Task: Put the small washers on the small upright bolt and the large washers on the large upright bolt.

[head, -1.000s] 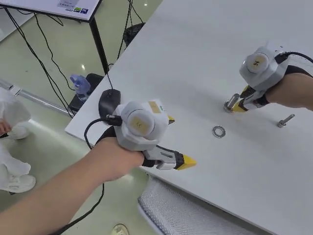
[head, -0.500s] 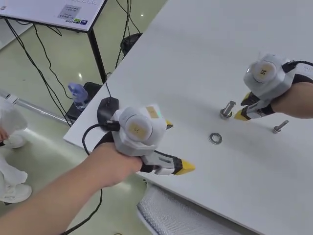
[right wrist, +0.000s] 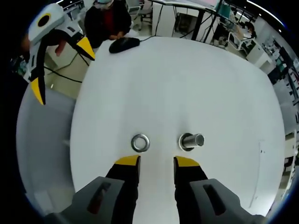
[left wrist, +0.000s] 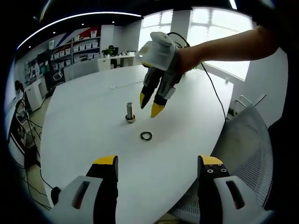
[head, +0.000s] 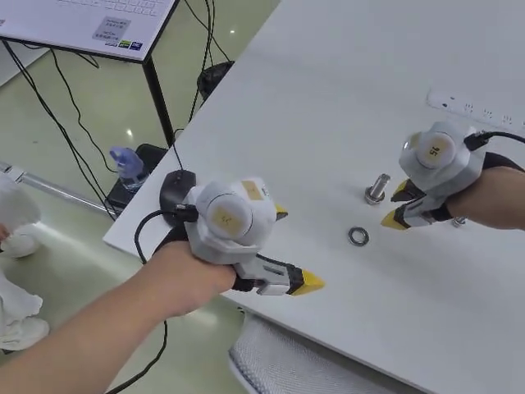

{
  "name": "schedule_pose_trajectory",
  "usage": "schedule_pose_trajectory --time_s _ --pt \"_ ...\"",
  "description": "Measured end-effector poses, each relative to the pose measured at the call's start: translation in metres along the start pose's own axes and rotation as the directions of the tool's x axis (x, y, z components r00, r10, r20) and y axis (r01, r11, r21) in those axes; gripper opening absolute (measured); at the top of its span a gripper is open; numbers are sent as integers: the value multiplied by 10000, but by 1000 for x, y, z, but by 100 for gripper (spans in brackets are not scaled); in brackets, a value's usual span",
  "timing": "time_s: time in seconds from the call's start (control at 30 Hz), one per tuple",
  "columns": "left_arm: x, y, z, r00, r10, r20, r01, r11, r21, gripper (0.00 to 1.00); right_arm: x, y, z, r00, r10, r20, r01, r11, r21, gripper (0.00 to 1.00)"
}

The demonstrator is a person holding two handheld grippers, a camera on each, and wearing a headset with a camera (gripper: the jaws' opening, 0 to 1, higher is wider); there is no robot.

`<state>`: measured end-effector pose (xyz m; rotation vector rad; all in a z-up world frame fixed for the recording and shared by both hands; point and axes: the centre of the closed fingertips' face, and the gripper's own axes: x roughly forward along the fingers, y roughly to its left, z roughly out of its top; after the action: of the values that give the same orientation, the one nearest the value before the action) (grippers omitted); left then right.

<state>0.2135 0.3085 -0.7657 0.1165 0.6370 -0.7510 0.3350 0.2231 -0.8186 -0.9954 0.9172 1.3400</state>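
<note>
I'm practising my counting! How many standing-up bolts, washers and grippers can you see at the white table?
standing-up bolt: 1
washer: 1
grippers: 2 (left gripper, right gripper)
Total: 4

On the bench (head: 328, 98) a washer (head: 358, 236) lies just before the upright bolt (head: 376, 188), the right tool (head: 394, 206) beside both, the left tool (head: 295, 248) over the near-left edge, a mouse (head: 174, 190) behind it.
</note>
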Motion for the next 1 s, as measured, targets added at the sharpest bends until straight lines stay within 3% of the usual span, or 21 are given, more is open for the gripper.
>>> schedule_pose_trajectory --time_s 0.43,1.0 --pt "0 0 0 9999 -88 131 89 9999 -47 68 23 29 8 9987 388 334 -401 9985 383 33" --pt "0 -3 0 9996 -233 161 233 9997 -46 68 49 25 5 9996 220 -154 -216 9993 304 35"
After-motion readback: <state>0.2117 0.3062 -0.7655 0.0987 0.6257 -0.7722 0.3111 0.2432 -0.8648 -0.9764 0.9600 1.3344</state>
